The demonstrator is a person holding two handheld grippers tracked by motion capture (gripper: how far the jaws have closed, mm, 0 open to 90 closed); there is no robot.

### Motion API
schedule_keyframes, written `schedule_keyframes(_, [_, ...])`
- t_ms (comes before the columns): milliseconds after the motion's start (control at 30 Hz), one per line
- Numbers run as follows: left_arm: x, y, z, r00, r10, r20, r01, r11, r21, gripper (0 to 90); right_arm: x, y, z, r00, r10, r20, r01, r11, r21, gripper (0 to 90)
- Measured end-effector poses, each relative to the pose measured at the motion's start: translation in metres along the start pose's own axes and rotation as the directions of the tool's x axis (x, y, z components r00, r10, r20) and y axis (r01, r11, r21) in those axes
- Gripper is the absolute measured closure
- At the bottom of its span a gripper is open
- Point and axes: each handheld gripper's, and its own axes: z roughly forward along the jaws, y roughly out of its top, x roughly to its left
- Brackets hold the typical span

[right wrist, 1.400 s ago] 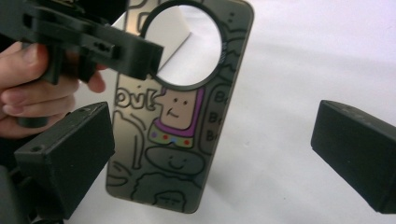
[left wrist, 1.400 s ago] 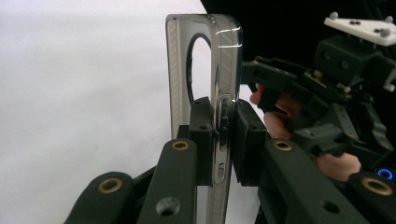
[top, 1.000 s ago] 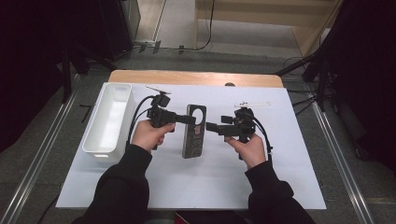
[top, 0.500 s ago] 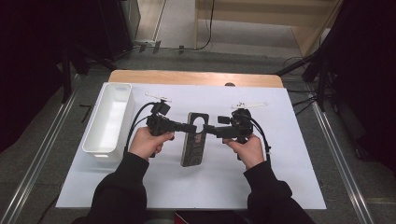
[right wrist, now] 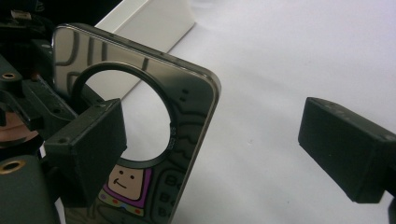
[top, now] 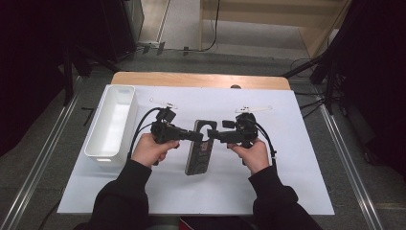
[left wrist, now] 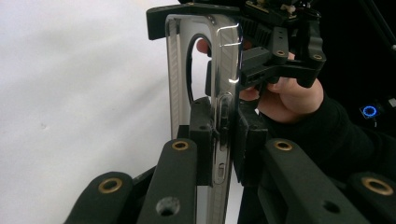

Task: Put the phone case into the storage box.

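Left gripper view cuts off the phone case (left wrist: 219,107) at the bottom edge, and my own jaws hide part of its side. I see my left hand-held gripper (left wrist: 223,135) clamped on that side edge. Seen from the high view, the phone case (top: 200,148) sits mid-desk (top: 297,158), long axis running away from me, its round hole at the far end. My right hand-held gripper (right wrist: 210,149) stands wide, one jaw covering the case's face.
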Motion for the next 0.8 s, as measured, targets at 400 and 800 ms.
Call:
schedule_keyframes(400, [0.0025,-0.0050,0.0057,0.9991,0.004,0.043,-0.004,1.0000,0.001,79.9,0.0018,-0.0053,0.0070,0.9993,-0.009,-0.036,0.009,1.000,-0.005,23.6])
schedule_keyframes(800, [0.0048,-0.0065,0.0067,0.9987,0.009,0.051,-0.009,0.9999,-0.012,79.9,0.0015,-0.0073,0.0039,0.9968,-0.010,-0.079,0.009,1.000,-0.015,50.4])
